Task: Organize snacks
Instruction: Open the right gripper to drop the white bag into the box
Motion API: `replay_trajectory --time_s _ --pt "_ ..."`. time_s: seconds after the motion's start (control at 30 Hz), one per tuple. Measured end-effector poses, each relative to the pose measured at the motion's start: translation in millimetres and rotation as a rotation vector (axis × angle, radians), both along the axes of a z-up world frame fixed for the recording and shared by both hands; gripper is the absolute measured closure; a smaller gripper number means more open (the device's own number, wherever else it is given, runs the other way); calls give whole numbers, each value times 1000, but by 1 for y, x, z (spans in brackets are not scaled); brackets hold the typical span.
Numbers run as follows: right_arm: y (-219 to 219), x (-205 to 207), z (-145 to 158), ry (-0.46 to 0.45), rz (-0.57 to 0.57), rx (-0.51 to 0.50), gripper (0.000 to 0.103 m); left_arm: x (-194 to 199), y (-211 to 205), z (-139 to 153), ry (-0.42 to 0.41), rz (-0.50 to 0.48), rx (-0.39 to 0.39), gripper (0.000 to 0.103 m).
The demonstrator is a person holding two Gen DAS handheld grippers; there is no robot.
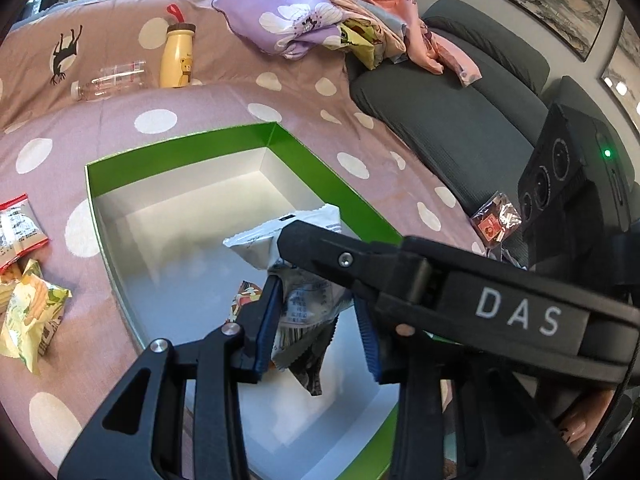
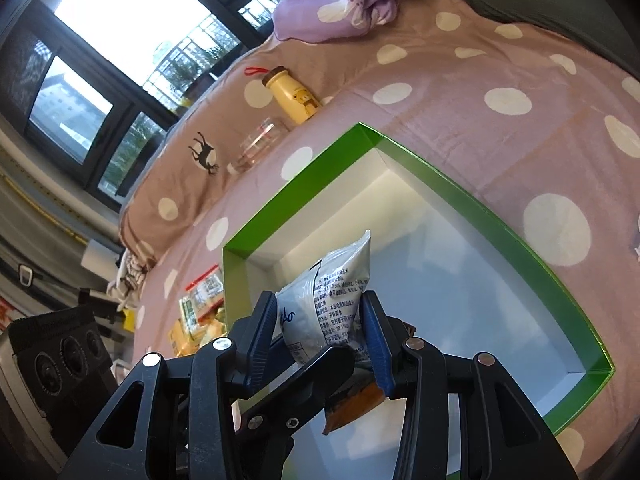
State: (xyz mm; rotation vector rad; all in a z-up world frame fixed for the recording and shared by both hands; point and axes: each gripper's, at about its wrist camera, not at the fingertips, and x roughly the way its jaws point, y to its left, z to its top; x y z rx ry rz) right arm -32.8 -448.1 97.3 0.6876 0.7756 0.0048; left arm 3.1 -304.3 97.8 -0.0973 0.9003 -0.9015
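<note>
We read "DAS" on right tool (image 2: pixel 323 330) | both tools grip packets: left tool (image 1: pixel 316 320) grey packet (image 1: pixel 304 304), right white packet (image 2: pixel 328 296) | over green box (image 1: pixel 180 156)

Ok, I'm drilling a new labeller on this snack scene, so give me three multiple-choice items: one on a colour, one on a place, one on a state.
1. The box rim is: A red; B green; C blue.
2. The yellow bottle stands: A in the box; B on the spotted cover beyond the box; C on the sofa.
3. The right claw is: A open and empty; B out of view; C shut on a packet.

1 B: the walls' upper band is bright green.
2 B: it stands upright on the cover, past the box's far side.
3 C: both blue pads press the packet's sides.
</note>
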Motion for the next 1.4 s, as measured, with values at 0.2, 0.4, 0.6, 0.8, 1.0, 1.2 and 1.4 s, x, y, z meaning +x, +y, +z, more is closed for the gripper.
replay_trajectory --time_s 0.2,0.4,0.6,0.8,1.0,1.2,1.4 --pt "5 -7 15 -28 -56 -96 58 -10 14 13 -60 22 4 66" --pt "22 -19 34 -110 -49 -159 48 -19 41 25 -88 57 -23 61" --pt "48 -23 44 -163 -24 -193 39 -32 80 32 -111 112 -33 59" --pt "93 -18 41 -152 18 -264 24 -39 133 31 -112 211 -13 43" --pt "137 -18 31 -159 83 -283 17 -45 187 25 -126 338 17 21" --pt "173 -18 21 -157 140 -295 15 -46 237 18 -144 449 73 10" --pt "203 -22 10 -137 176 -380 14 -40 282 0 -137 565 78 9"
